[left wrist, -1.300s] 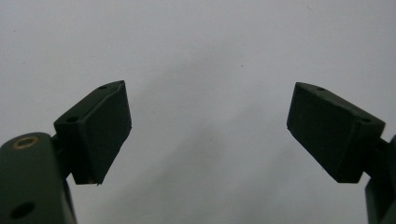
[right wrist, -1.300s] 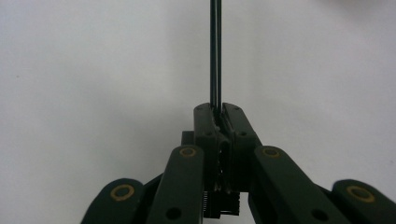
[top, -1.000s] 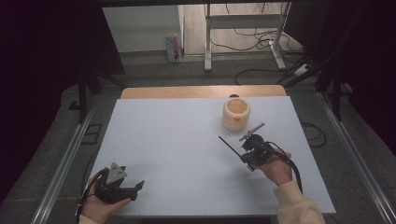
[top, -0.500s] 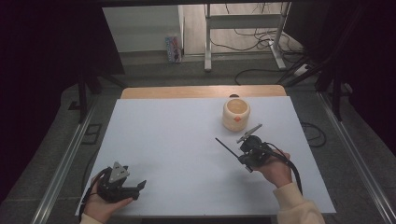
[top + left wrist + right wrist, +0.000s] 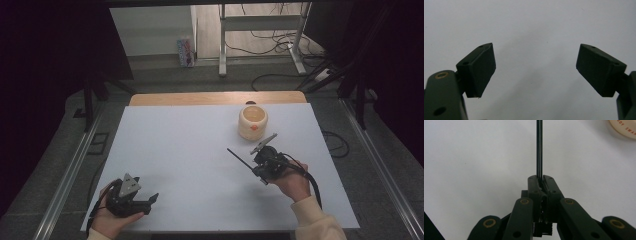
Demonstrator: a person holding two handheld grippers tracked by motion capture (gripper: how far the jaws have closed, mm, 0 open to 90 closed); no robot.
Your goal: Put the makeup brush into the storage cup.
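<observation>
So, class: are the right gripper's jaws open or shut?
Shut: the right gripper has its jaws pressed together on a thin black rod.

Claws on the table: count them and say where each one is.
2. The left claw is at the near left corner of the white table, jaws open. The right claw is near the cup, shut on a thin black rod.

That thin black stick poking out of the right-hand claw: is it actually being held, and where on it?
Yes. The right gripper is shut on the thin black rod, clamping it at its near end. The left gripper is open and holds nothing.
</observation>
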